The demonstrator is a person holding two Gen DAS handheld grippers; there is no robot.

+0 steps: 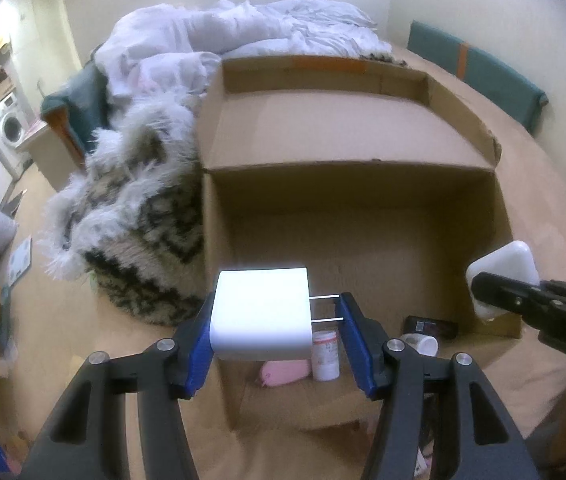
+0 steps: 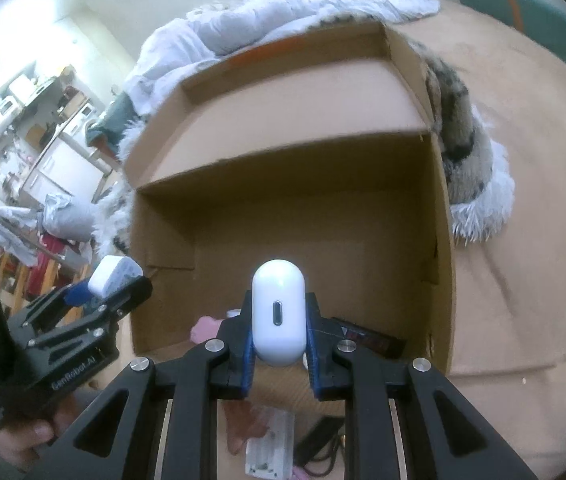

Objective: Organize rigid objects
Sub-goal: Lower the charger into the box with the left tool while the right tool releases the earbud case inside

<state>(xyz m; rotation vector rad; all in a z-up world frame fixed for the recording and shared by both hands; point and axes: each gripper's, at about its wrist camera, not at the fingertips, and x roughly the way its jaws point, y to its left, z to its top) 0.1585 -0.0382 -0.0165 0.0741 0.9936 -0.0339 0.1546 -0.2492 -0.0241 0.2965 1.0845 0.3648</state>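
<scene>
Right hand-held gripper (image 2: 279, 344), lower centre of frame: blue pads clamped on a white pill-shaped case (image 2: 279, 310), upright, dark slot facing the lens. Behind it, open cardboard box (image 2: 439, 240) on a tan bed (image 2: 523, 280). Left hand-held gripper (image 2: 113, 286), lower left, holds a white charger (image 2: 111, 276) beside the box's left wall.

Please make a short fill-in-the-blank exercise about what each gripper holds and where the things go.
1. The left gripper holds a white charger with two metal ____.
2. The right gripper holds a white ____-shaped case.
3. Both hang over an open ____ box.
4. Inside, a bottle stands beside a ____ object.

Missing: prongs; pill; cardboard; pink
</scene>
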